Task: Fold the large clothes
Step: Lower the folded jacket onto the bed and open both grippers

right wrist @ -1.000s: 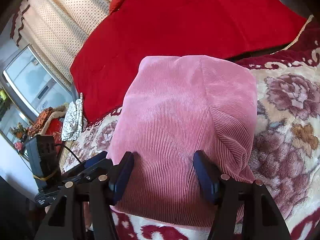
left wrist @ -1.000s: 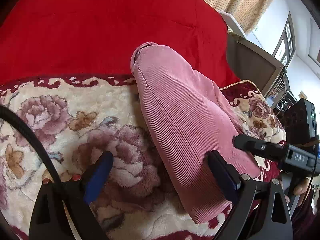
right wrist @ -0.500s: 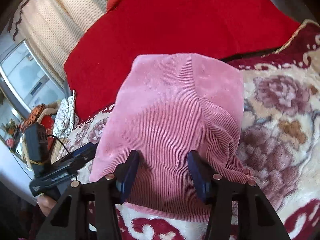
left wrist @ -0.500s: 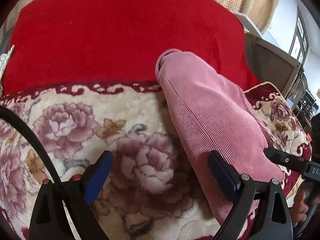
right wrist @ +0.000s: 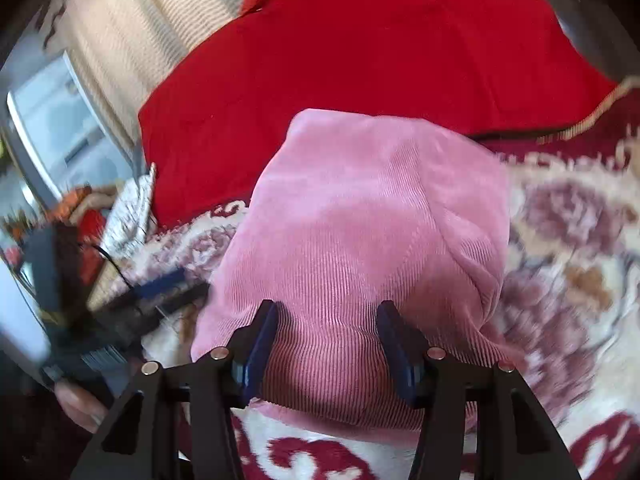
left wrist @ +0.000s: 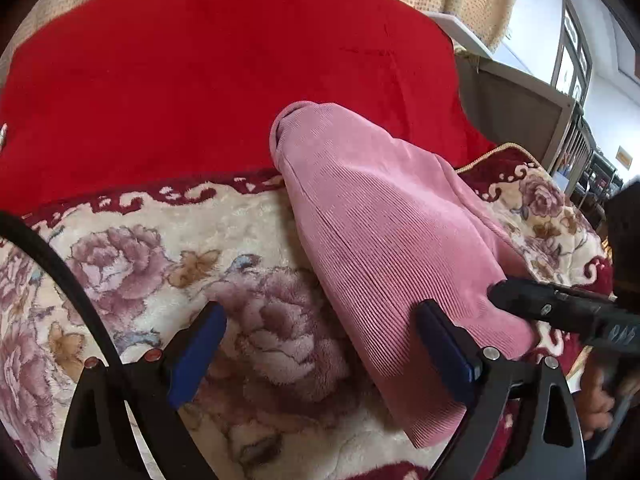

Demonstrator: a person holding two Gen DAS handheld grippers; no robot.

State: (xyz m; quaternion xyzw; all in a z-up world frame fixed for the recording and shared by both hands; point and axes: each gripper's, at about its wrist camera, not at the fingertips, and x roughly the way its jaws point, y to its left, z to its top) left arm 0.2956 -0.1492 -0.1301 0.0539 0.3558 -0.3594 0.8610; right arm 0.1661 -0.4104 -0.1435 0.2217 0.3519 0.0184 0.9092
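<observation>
Pink corduroy garment now sits pinched in my narrowed right tongs, left tongs wide and empty, so another fold can start.

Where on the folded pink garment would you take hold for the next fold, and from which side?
Probably the near edge of the pink garment, approached low from the front, where the right tool already straddles it. That edge lies free on the flowered blanket; the far end butts against the red cushion.
</observation>
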